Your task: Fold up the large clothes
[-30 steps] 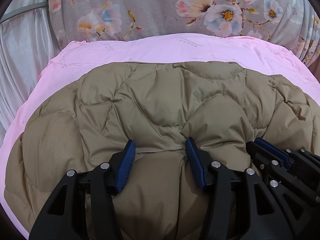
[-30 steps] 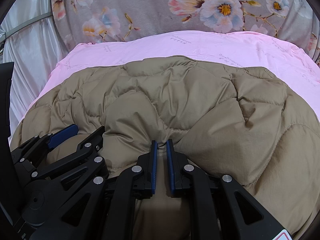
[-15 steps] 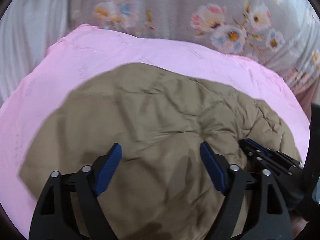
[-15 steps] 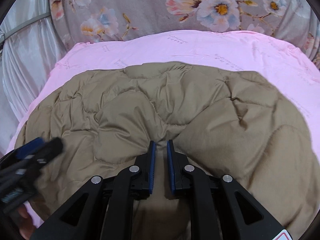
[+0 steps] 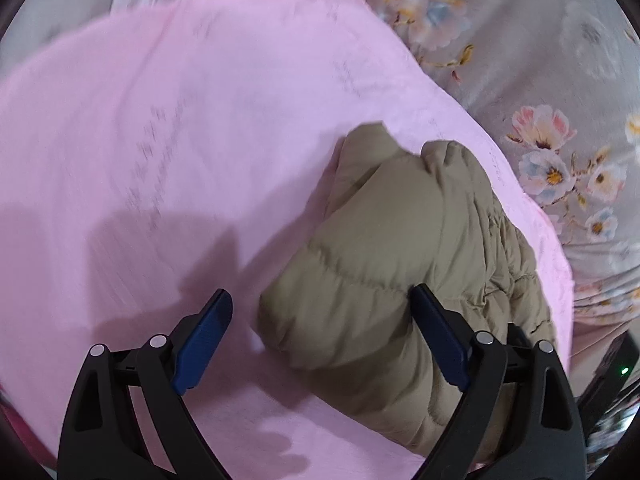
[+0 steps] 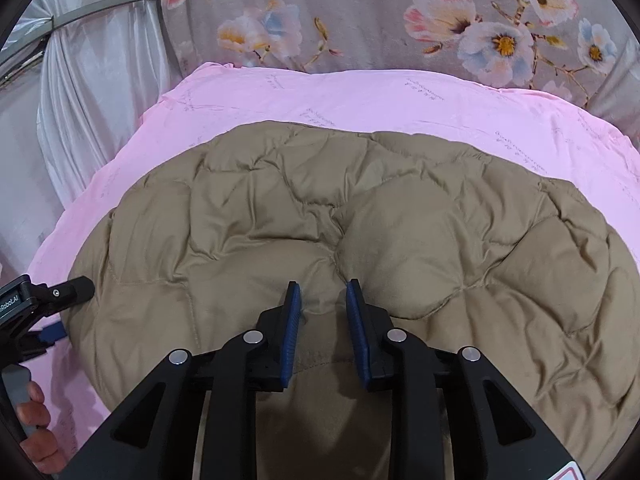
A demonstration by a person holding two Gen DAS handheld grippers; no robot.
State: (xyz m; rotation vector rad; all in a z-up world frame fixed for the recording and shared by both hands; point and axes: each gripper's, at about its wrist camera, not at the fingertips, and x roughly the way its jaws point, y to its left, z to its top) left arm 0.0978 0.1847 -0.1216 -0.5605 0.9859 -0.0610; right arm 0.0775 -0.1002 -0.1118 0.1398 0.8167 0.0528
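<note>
Pink sheet [image 6: 360, 100] under tan jacket [image 6: 360, 220]; left gripper [image 5: 320, 336] spread, right gripper [image 6: 322, 316] just parting, "RobotAI" tag [image 6: 10, 305]

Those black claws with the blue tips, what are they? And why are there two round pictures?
They are grabbing tools that a person holds, one in each hand. Each carries a small camera looking along its jaws, so each round picture is one tool's view.

A puffy tan quilted jacket lies on a pink sheet, with flowered grey fabric behind.

The right gripper hangs over the jacket; its jaws have just been opening and stand apart, no longer pinching it. The left gripper has jaws just opened wide above the jacket's edge, holding nothing. The right picture also shows the person's hand.
</note>
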